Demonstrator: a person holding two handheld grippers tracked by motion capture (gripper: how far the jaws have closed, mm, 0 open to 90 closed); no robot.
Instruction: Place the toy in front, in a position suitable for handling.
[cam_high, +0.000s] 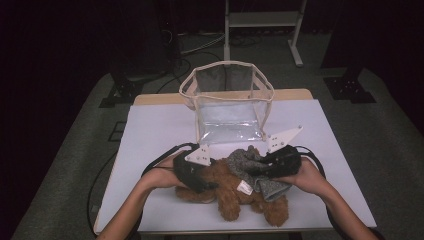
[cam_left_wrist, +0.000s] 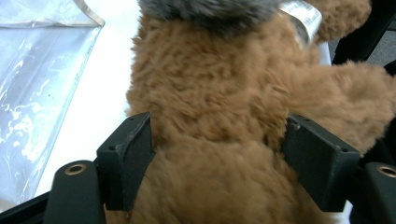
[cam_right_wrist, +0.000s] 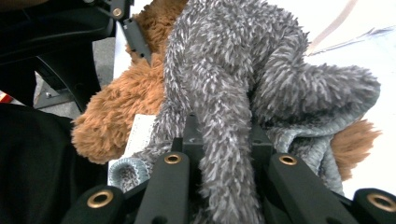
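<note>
A brown teddy bear (cam_high: 230, 195) lies near the front edge of the white table (cam_high: 150, 130), with a grey fuzzy garment (cam_high: 245, 165) draped over it. My left gripper (cam_high: 207, 186) comes in from the left. In the left gripper view its jaws sit on either side of the bear's body (cam_left_wrist: 219, 93), and the left gripper (cam_left_wrist: 217, 154) presses into the fur. My right gripper (cam_high: 260, 170) comes in from the right. In the right gripper view the right gripper (cam_right_wrist: 222, 135) is shut on a fold of the grey garment (cam_right_wrist: 233, 70). A white label (cam_high: 244, 187) hangs off the bear.
A clear plastic bag with cream trim (cam_high: 227, 100) stands open just behind the bear, at the middle of the table. Black cables trail from both grippers. Beyond the table stand a metal frame (cam_high: 260, 20) and dark floor.
</note>
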